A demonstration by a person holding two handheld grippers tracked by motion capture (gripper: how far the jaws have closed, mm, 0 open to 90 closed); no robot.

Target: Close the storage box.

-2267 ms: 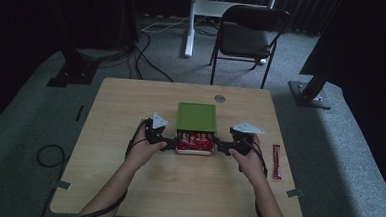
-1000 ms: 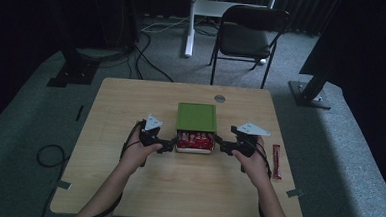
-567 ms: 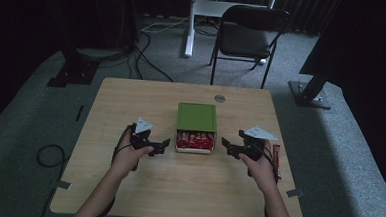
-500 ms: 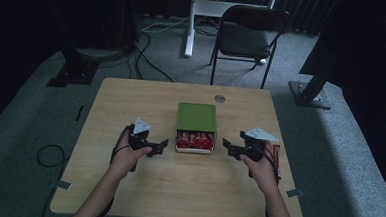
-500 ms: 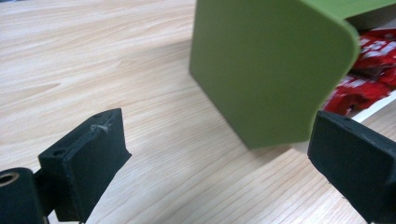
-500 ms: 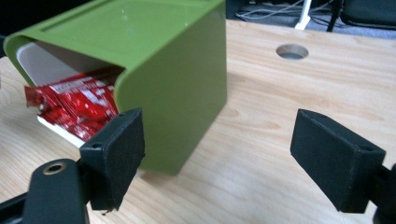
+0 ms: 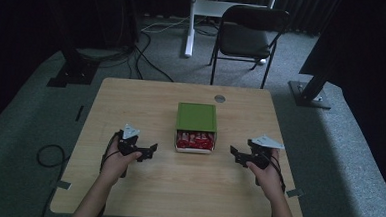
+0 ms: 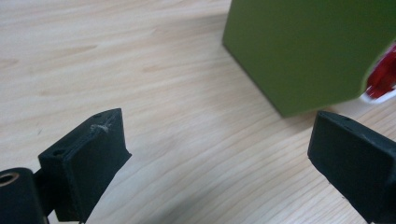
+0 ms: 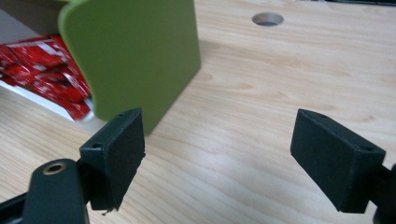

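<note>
On the table, a green box is sitting at the middle, red packets showing at its near end. Left gripper and right gripper are hovering on either side, jaws spread wide, gripping nothing.

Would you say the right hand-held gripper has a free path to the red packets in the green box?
Probably yes: the right hand-held gripper is open, bare table lies between, and the red packets show at the green box's open near end.

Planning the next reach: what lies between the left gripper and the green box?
Bare wooden table, seen in the high view, separates the left gripper from the green box.
</note>
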